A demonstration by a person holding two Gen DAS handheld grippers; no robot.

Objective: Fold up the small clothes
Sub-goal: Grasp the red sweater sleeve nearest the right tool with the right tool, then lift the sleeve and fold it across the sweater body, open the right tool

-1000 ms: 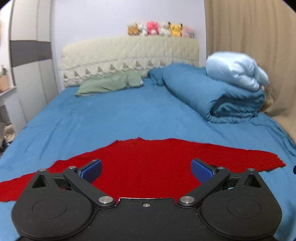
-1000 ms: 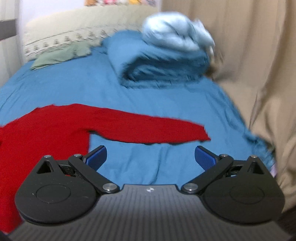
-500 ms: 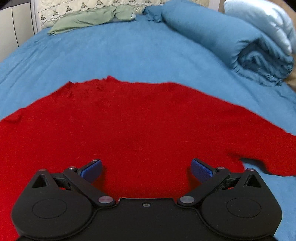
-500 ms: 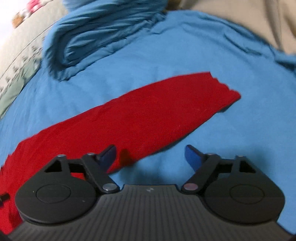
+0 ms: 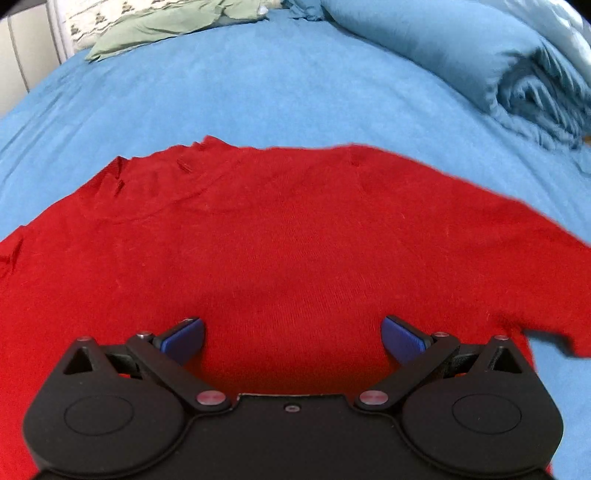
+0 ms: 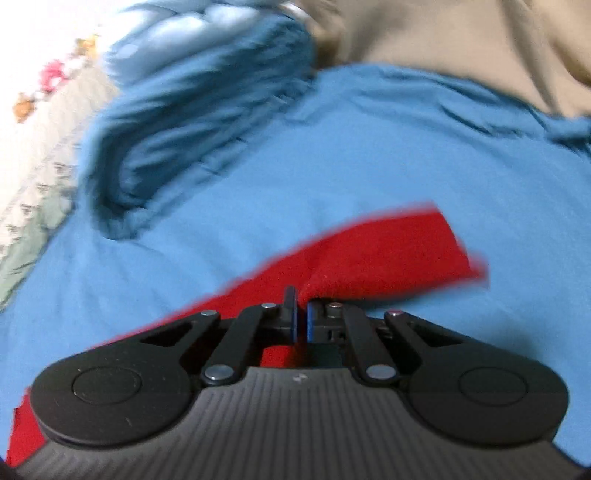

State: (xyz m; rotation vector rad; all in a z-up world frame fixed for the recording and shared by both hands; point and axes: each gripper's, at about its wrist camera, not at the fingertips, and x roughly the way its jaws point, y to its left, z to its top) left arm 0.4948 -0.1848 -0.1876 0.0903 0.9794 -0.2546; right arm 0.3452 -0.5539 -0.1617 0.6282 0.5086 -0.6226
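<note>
The left gripper [image 5: 291, 338] hangs low over the body of the red sweater [image 5: 280, 251], its blue pads [image 5: 183, 338] spread wide apart with nothing between them. Half a second ago it sat a little farther back; now the knit fills more of the left wrist view, and the collar edge with its small creases lies nearer. The sweater lies flat on the blue bedsheet [image 5: 258, 85], with a green pillow [image 5: 166, 27] at the head of the bed and a rolled blue duvet [image 5: 461, 55] off to the right.

The right gripper [image 6: 301, 314] shows the larger change — its fingers, open a moment ago over the sleeve, have now come together and pinch the red sleeve [image 6: 388, 254] at its near edge, the cloth bunched up just at the pads. The sleeve's cuff end points away to the right across the sheet [image 6: 369, 147]. The right wrist view is blurred, and the beige curtain [image 6: 461, 37] sits beyond the bed.
</note>
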